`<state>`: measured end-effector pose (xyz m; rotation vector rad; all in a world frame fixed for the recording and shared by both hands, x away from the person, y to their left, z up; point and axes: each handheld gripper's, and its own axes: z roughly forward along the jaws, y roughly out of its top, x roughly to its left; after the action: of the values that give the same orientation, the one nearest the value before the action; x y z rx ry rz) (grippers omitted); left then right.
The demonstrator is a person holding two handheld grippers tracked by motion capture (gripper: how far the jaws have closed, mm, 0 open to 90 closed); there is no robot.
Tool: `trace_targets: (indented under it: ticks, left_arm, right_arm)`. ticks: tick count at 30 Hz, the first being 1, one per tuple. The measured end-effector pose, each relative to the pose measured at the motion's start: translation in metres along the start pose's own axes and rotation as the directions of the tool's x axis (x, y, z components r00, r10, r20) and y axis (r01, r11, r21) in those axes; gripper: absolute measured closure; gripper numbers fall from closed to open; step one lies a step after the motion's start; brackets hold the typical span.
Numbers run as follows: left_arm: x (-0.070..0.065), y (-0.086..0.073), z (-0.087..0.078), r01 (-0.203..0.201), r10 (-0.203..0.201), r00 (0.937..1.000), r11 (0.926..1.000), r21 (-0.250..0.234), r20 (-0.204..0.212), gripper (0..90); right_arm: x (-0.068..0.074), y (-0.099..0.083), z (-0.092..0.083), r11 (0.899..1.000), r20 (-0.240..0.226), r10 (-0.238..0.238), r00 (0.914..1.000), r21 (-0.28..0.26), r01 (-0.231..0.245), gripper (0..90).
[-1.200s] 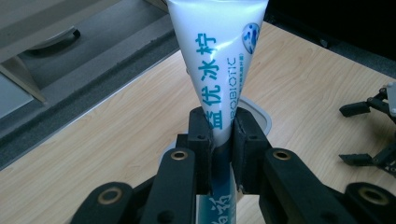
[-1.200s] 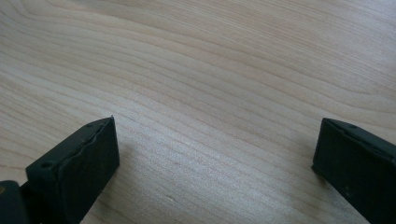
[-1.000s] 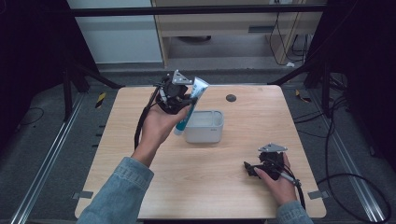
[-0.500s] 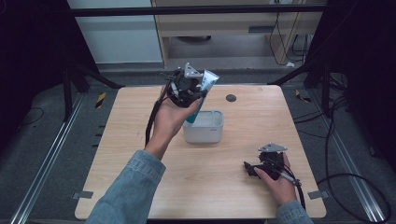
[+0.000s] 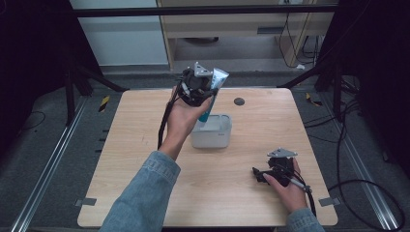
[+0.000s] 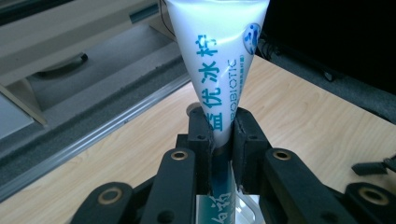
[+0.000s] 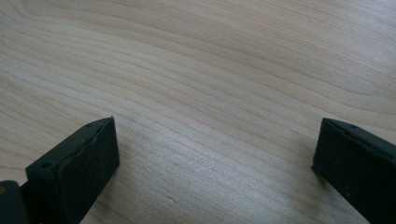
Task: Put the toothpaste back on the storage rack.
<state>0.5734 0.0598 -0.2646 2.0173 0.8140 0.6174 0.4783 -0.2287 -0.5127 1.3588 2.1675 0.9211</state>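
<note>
White tube (image 6: 219, 70) clamped in your left gripper (image 5: 197, 89), lifted above bin (image 5: 211, 137); drop into bin left. Right gripper (image 5: 270, 174) parted, idle on table (image 5: 270, 121).

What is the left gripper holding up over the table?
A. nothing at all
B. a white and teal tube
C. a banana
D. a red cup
B: in the left gripper view, the left gripper has its jaws pressed on a white and teal tube, and the high view shows the tube raised above the white box on the table.
</note>
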Motion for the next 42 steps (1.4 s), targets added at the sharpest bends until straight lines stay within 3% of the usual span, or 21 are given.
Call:
trace_targets:
  ticks: [6, 10, 16, 30, 42]
  left_arm:
    - [0.0, 0.003, 0.006, 0.022, -0.022, 0.9997, 0.9991, -0.037, -0.006, 79.1]
    - [-0.001, 0.005, 0.008, 0.014, -0.014, 0.9999, 0.999, -0.042, -0.009, 79.1]
    - [0.0, 0.003, 0.014, 0.01, -0.01, 0.9998, 0.9999, -0.014, -0.018, 79.1]
    - [0.008, -0.002, 0.022, 0.045, -0.047, 0.9982, 0.9969, -0.064, -0.037, 79.1]
    - [0.007, -0.02, 0.031, 0.082, -0.084, 0.9961, 0.993, -0.085, -0.028, 79.0]
  right_arm:
    - [0.0, 0.0, 0.0, 1.0, 0.0, -0.002, 1.0, 0.0, 0.002, 0.6]
    - [0.0, 0.0, 0.0, 1.0, -0.001, -0.002, 1.0, 0.0, 0.002, 0.6]
    - [-0.001, 0.001, 0.001, 1.0, -0.003, -0.007, 1.0, -0.002, 0.007, 0.6]
    - [-0.001, 0.001, 0.001, 1.0, -0.004, -0.008, 1.0, -0.004, 0.008, 0.6]
    - [-0.001, 0.001, 0.001, 1.0, -0.004, -0.01, 0.9999, -0.004, 0.01, 0.6]
